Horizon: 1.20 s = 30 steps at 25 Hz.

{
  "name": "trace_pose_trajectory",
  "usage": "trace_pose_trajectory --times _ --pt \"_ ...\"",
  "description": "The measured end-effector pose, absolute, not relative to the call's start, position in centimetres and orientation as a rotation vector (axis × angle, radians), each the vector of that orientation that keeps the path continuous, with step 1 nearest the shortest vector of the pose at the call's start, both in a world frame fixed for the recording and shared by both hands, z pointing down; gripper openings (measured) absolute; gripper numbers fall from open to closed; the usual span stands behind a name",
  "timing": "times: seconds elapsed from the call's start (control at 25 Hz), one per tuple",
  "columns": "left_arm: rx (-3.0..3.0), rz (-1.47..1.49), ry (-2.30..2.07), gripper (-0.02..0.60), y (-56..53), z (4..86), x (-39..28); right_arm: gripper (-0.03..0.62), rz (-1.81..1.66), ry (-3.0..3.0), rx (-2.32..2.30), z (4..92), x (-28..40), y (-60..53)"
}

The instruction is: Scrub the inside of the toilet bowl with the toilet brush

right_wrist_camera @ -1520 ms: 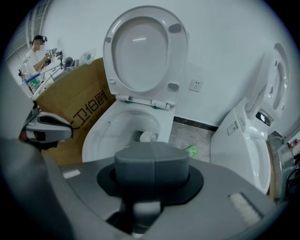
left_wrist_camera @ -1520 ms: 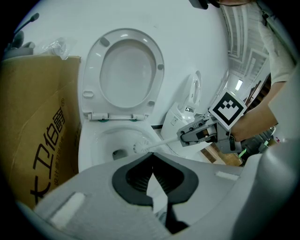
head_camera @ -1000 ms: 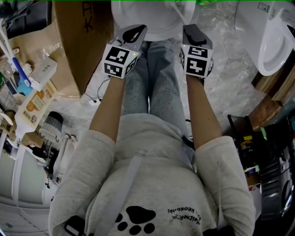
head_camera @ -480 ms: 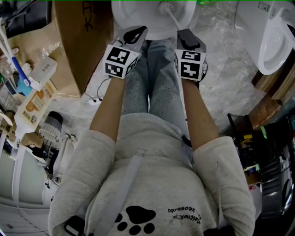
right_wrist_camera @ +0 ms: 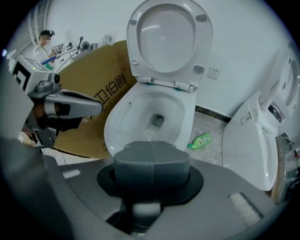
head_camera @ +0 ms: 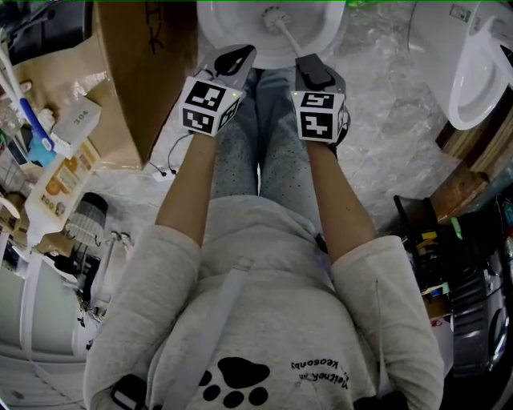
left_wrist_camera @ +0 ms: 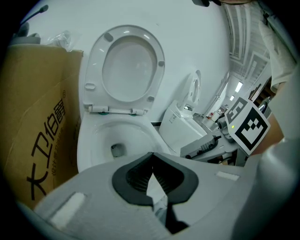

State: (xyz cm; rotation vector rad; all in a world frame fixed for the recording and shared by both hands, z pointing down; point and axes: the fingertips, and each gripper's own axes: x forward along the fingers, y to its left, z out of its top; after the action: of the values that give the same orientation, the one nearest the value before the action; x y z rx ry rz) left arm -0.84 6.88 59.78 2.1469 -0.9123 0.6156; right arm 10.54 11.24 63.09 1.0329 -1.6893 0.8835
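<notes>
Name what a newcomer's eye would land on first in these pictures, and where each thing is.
A white toilet, seat lifted, fills the middle of both gripper views. At the head view's top, the right gripper holds the toilet brush in its bowl, the left gripper shut and empty beside it. A tall cardboard box stands left of the toilet.

1. The left forearm (head_camera: pixel 188 180) and right forearm (head_camera: pixel 337 192) reach forward and down, roughly parallel and bare below pushed-up sleeves, each with a gripper at its end.
2. The left gripper (head_camera: pixel 233 58) points ahead. Its jaws meet at the tips with nothing between them.
3. The right gripper (head_camera: pixel 313 70) is level with the left and near it, angled slightly inward. Its jaws are pressed together on the handle of the toilet brush (head_camera: pixel 287 34).
</notes>
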Motion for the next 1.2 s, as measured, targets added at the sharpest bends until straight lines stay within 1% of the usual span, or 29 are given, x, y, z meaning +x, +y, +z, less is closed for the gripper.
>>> trace_pose_trajectory --times 0.76,1.2 --pt "2.105 0.592 -0.957 0.005 6.0 60.3 -3.4 0.15 0.892 -1.74 0.977 63.4 5.4 10.2" --pt "2.082 0.587 -0.965 0.005 5.8 60.6 -4.3 0.151 0.883 -1.748 0.972 63.8 4.3 8.3"
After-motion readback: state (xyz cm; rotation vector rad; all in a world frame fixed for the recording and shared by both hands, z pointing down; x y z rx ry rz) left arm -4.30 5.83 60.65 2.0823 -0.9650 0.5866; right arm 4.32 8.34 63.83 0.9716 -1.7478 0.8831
